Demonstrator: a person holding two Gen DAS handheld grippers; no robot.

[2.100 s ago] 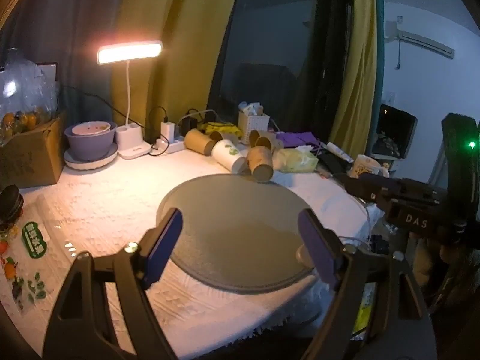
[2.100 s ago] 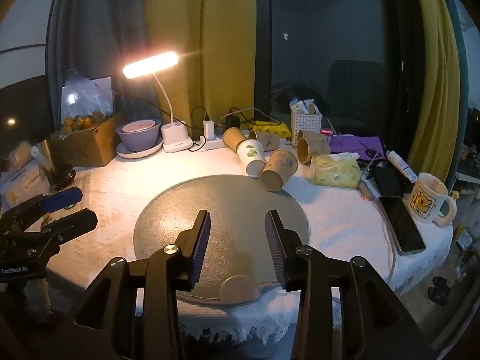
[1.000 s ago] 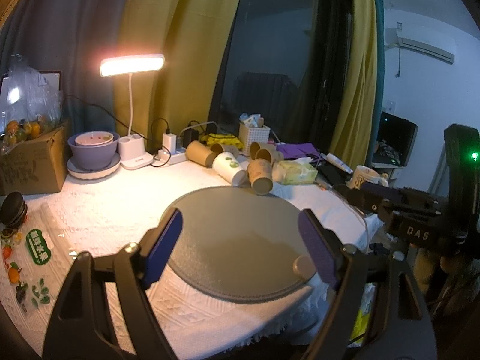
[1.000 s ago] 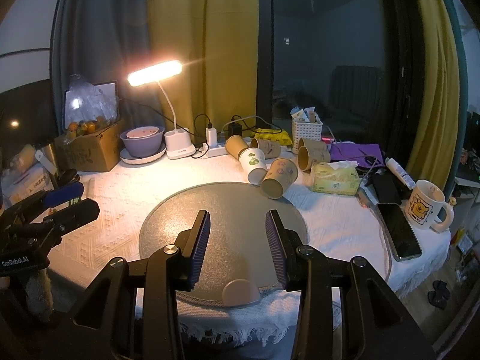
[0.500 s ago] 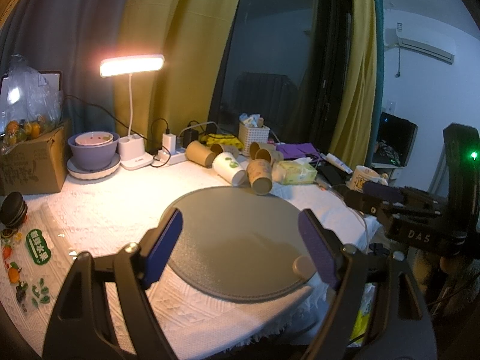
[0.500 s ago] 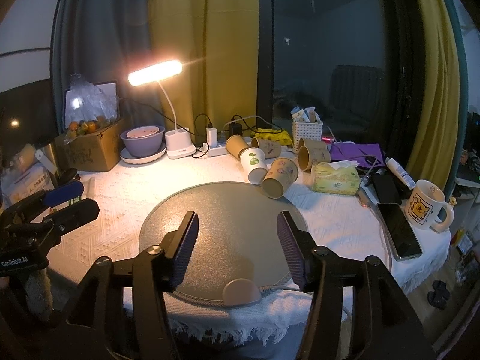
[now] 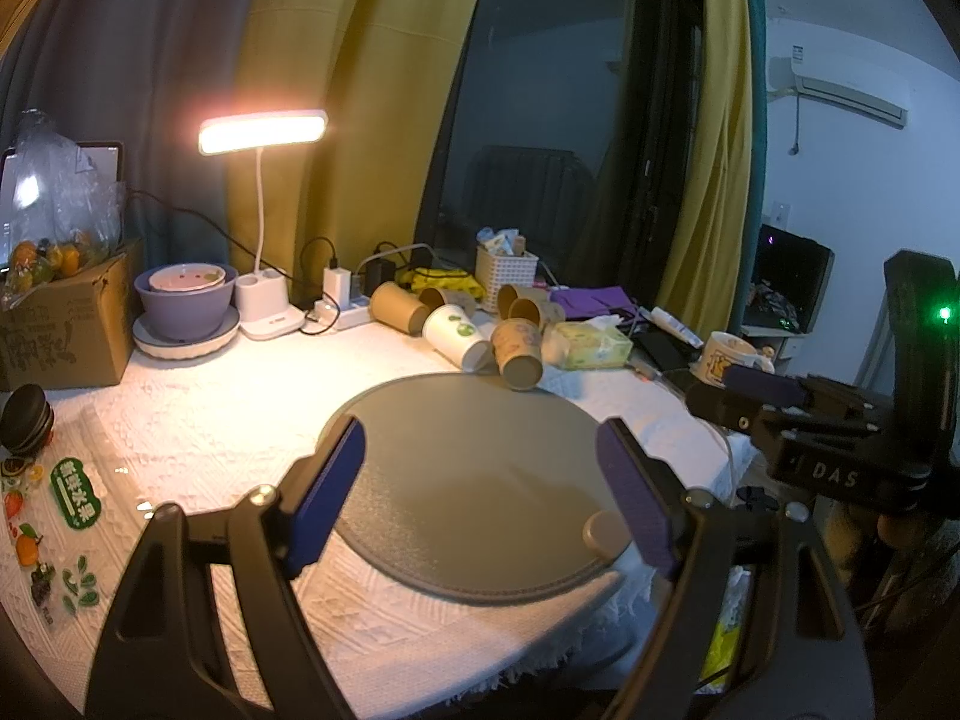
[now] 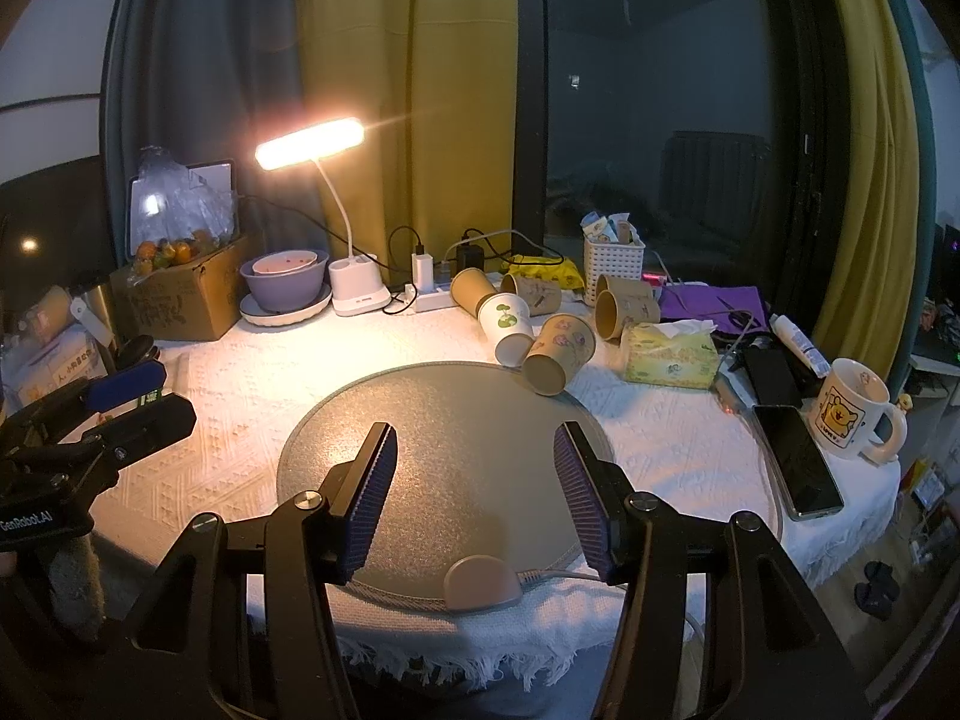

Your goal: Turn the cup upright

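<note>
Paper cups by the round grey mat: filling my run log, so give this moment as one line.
phase: approach | left hand-held gripper: open, empty | right hand-held gripper: open, empty | brown paper cup: on side, mat edge

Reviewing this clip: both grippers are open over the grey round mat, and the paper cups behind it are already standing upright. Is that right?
Not quite. The paper cups, such as the white cup and the brown cup, lie on their sides behind the grey round mat, as the right wrist view shows. The rest holds: the left gripper and right gripper have open jaws, holding nothing.
</note>
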